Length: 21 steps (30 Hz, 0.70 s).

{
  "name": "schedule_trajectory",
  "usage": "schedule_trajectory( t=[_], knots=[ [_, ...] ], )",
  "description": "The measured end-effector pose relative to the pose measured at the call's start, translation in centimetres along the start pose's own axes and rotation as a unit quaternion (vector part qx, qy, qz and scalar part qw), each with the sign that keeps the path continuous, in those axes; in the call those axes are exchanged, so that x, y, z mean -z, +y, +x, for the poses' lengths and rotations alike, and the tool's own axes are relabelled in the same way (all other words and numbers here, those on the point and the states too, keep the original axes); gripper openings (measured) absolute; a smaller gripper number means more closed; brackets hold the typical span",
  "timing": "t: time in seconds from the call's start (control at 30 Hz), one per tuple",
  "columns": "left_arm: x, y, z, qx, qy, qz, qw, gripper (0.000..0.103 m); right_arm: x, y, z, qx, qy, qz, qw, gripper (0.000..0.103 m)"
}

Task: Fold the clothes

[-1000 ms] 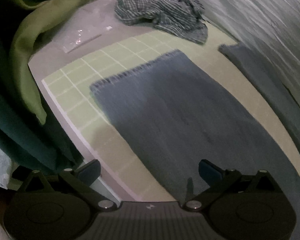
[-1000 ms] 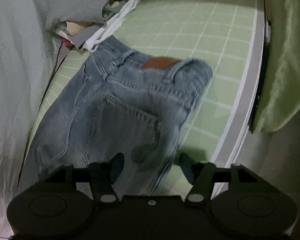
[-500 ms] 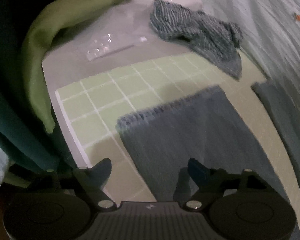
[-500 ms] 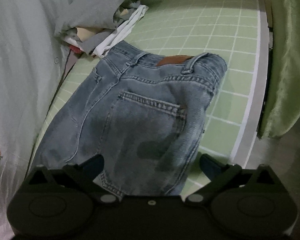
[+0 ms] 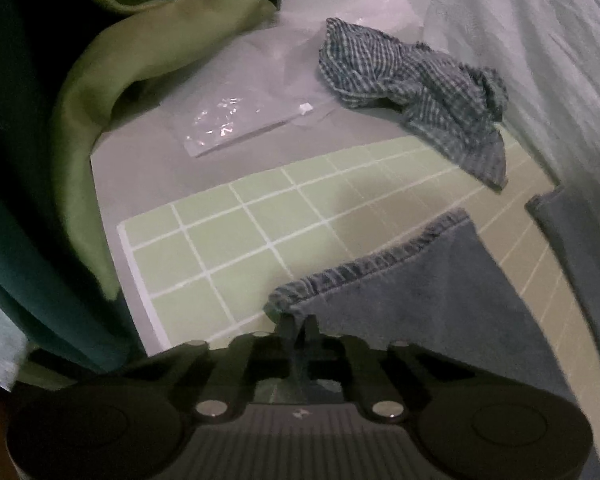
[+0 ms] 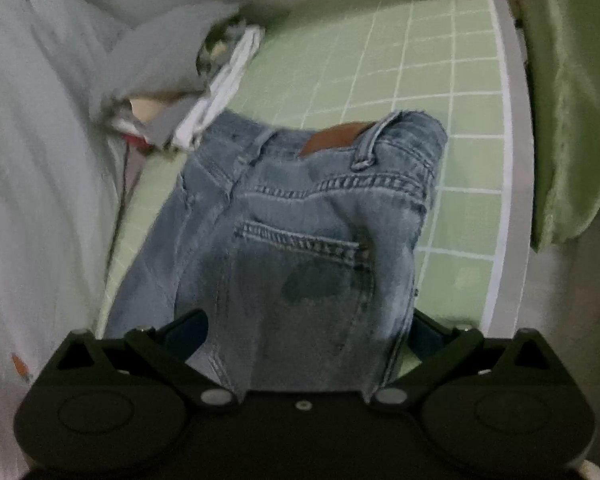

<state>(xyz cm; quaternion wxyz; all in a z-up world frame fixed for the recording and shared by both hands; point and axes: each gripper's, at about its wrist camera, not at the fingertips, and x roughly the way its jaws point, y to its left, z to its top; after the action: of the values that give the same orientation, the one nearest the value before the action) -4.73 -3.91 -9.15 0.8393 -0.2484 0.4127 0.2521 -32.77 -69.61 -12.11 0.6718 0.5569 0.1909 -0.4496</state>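
— Denim jeans (image 6: 300, 240): location?
— Flat on green grid mat (image 5: 236, 240); hem pinched in left gripper (image 5: 298, 326), waist end beneath right gripper (image 6: 308, 332), spread wide.
— Surroundings?
— Checked garment (image 5: 412, 88), green curtain (image 5: 112, 80), clothes pile (image 6: 180, 80).

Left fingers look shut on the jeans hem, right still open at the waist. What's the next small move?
Probably close the right gripper on the jeans waist: its fingers straddle the denim, while the left gripper already pinches the hem.
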Motion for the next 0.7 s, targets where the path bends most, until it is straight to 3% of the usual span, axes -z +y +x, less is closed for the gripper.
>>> schedule_trajectory(
  t=[0.03, 0.1, 0.13, 0.17, 0.33, 0.43, 0.53, 0.6, 0.7],
  knots=[
    [-0.1, -0.1, -0.2, 0.000, -0.004, -0.002, 1.0000, 0.002, -0.3, 0.0, 0.0, 0.008, 0.006, 0.000, 1.000, 0.058],
    [-0.4, -0.5, -1.1, -0.006, -0.019, -0.007, 0.9998, 0.001, -0.7, 0.0, -0.2, 0.024, 0.014, 0.003, 1.000, 0.038],
    [-0.6, -0.7, -1.6, -0.010, -0.028, -0.009, 0.9995, 0.001, -0.8, -0.1, -0.5, 0.014, 0.012, 0.009, 1.000, 0.020],
    [-0.8, -1.0, -2.2, -0.013, -0.038, -0.011, 0.9991, 0.001, -0.9, -0.4, -0.9, -0.002, 0.008, 0.017, 1.000, 0.015],
    [-2.9, -4.1, -6.2, 0.013, -0.108, 0.021, 0.9939, 0.001, -1.5, 0.2, -3.6, -0.080, -0.017, 0.025, 0.996, 0.010],
    [-4.8, -6.5, -9.6, 0.041, -0.167, 0.023, 0.9849, 0.001, -2.2, 2.4, -5.8, -0.128, -0.037, 0.000, 0.991, 0.010],
    [-6.2, -9.7, -11.4, 0.048, -0.214, 0.056, 0.9741, 0.001, -3.0, 4.9, -7.3, -0.185, -0.056, 0.012, 0.981, 0.010],
    [-6.5, -11.3, -10.7, 0.044, -0.221, 0.070, 0.9719, 0.001, -3.2, 6.1, -7.2, -0.195, -0.072, 0.003, 0.978, 0.010],
    [-7.1, -13.3, -7.6, 0.036, -0.189, 0.060, 0.9795, 0.001, -3.4, 6.8, -5.1, -0.157, -0.073, -0.002, 0.985, 0.010]
  ],
)
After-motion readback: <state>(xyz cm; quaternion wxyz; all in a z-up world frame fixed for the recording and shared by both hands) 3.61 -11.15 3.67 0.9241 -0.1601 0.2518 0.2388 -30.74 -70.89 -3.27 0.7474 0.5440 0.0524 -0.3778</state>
